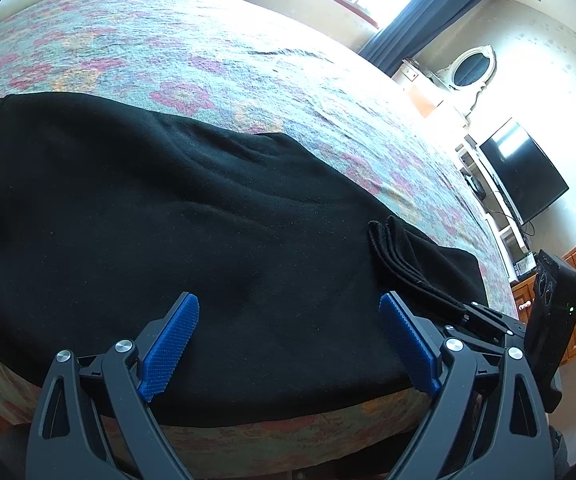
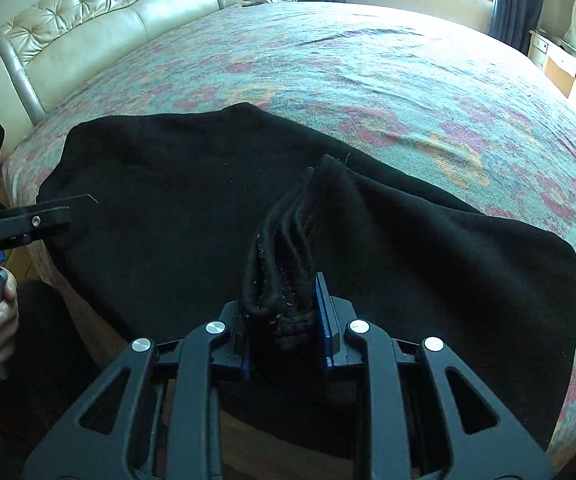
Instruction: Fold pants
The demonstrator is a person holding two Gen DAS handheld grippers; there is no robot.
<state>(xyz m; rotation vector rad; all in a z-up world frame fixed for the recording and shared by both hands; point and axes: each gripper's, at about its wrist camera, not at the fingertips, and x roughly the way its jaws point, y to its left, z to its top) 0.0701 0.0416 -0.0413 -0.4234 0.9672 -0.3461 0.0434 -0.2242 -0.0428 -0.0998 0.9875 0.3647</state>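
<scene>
**Black pants on the bed, hem bunch pinched at right**

A floral bedspread [image 1: 247,60] covers the bed. Black pants [image 1: 167,220] lie spread along its near edge. The right gripper [image 2: 283,312] clamps a thick bunch of stacked hems (several layers) between its blue pads. The left gripper [image 1: 288,344] hovers over the cloth, jaws wide apart, holding nothing.

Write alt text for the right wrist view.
The right tongs pinch bunched hems of black pants spread on a floral bedspread. At left, a hand holds the other tongs' handle.
</scene>
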